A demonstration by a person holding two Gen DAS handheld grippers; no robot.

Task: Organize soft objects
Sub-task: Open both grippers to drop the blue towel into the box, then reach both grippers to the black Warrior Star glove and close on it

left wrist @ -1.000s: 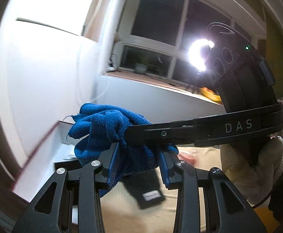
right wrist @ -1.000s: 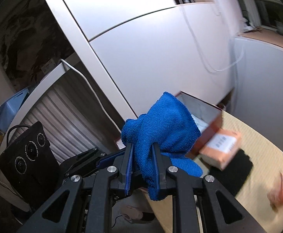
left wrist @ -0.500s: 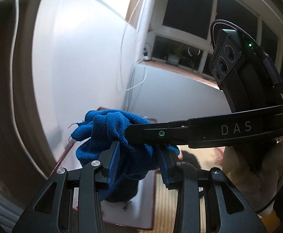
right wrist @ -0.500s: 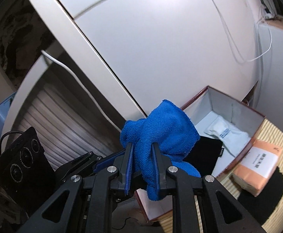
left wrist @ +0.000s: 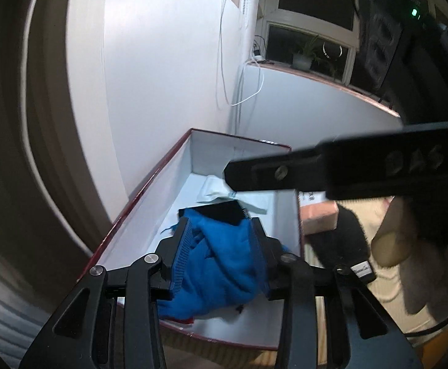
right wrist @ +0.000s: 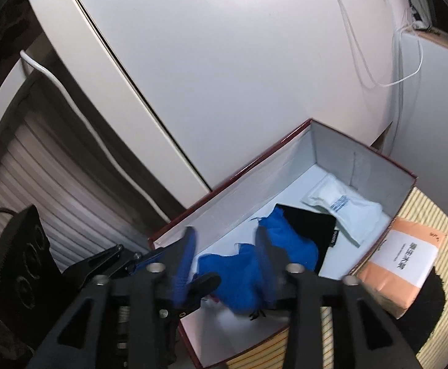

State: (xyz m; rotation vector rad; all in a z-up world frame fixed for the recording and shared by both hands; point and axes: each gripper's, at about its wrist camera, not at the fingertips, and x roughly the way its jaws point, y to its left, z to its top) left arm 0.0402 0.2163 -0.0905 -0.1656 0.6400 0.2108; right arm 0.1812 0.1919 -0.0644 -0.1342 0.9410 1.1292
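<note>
A crumpled blue towel lies inside a red-rimmed white box. My left gripper is over the box with its jaws spread wide around the towel, which rests between them. In the right wrist view the towel sits on the box floor, partly over a black cloth. My right gripper is open above the towel, its jaws apart and blurred. A white soft pack lies at the box's far end.
An orange tissue pack and a black fuzzy cloth lie on the woven mat right of the box. White cabinet doors and hanging white cables stand behind the box. A slatted radiator is at the left.
Both grippers came down over the box with the towel. The right gripper's jaws opened and let the towel drop into the box; the left jaws also spread wider.
</note>
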